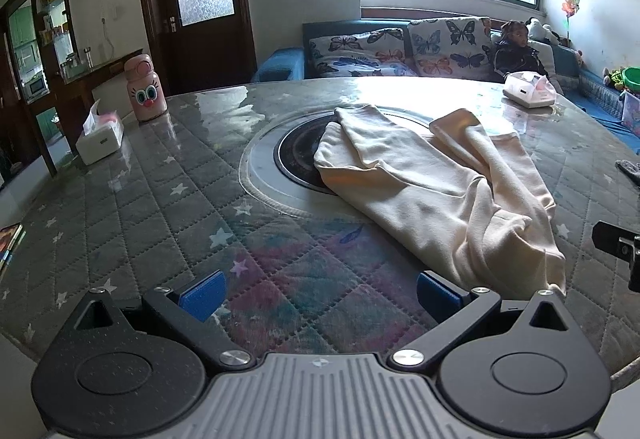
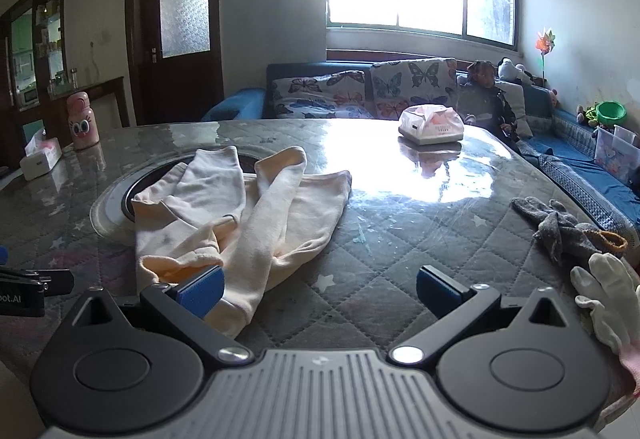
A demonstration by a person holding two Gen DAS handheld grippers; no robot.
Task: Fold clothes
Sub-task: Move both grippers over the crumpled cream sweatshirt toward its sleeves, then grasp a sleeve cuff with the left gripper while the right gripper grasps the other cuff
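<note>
My left gripper (image 1: 320, 289) is wide open and holds nothing. Its right blue pad (image 1: 434, 291) sits just beside the near end of the cream pants (image 1: 432, 187). My right gripper (image 2: 320, 289) is wide open and empty too, and its left blue pad (image 2: 202, 289) is right at the pants' (image 2: 248, 215) near end. The pants lie crumpled on the quilted table (image 1: 160, 199), partly over the round burner (image 1: 298, 155). A grey glove (image 2: 568, 229) lies off to the right.

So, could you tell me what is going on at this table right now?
A person is about to fold a cream garment lying crumpled on the quilted table. The left gripper and right gripper are both open and empty, hovering at the garment's near edge. Grey gloves lie off to the right, untouched.
</note>
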